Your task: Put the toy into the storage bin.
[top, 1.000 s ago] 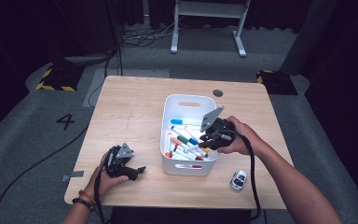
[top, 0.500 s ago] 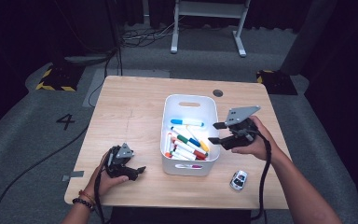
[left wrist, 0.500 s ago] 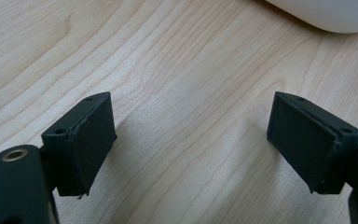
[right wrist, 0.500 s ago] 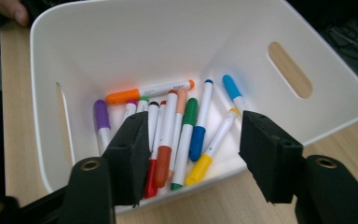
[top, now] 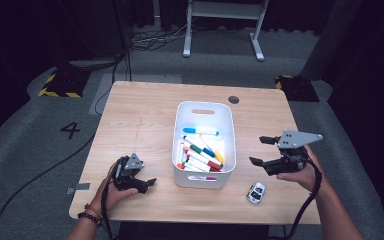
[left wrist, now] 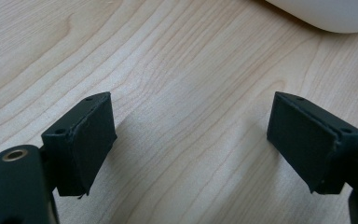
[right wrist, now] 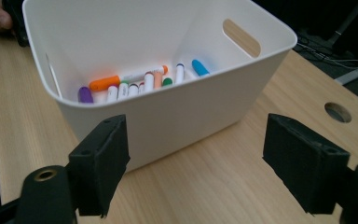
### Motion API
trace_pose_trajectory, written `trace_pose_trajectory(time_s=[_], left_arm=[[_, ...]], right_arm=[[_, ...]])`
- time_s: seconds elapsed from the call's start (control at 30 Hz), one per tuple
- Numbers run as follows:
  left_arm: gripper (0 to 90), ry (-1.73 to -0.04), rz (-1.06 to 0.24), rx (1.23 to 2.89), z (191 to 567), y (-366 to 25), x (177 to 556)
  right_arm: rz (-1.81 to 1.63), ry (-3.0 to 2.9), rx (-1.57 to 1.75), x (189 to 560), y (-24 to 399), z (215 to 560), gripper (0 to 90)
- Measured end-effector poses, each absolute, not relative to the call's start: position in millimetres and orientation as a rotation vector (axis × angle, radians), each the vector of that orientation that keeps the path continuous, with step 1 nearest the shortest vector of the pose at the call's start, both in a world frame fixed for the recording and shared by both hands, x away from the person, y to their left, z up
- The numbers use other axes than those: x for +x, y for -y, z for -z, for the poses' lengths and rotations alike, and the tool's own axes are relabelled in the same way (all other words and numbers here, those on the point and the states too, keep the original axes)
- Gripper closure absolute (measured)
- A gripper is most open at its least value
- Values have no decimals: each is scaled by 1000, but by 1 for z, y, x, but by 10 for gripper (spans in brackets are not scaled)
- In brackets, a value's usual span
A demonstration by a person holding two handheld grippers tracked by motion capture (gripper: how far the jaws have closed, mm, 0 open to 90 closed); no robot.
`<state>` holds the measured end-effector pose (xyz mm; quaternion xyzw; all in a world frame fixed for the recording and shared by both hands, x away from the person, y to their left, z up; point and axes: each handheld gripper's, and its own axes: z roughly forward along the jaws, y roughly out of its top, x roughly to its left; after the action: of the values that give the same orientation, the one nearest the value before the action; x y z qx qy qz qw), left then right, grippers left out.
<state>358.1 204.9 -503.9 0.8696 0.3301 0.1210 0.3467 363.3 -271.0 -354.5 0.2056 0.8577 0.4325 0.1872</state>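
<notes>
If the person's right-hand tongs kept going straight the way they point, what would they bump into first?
Most likely the white bin of markers: the right tongs, jaws just opened with nothing between them, face its side wall, with bare table between. Depth is a guess.

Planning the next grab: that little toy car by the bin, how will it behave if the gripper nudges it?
The toy car probably rolls away on its wheels when nudged. It looks small and light, so open jaws should span it easily. Its glossy shell may slip.
</notes>
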Motion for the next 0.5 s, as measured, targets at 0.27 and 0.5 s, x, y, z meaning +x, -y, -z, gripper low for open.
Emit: trace_pose_trajectory(time_s=[0.27,0.5], left_arm=[[154,-857,-313,2256,504,-205,358],[154,-857,-312,2255,504,-205,358]], right_arm=[[-1248,-2444,702,343,299,404,221],[-1261,-2489,766,326,308,442,230]])
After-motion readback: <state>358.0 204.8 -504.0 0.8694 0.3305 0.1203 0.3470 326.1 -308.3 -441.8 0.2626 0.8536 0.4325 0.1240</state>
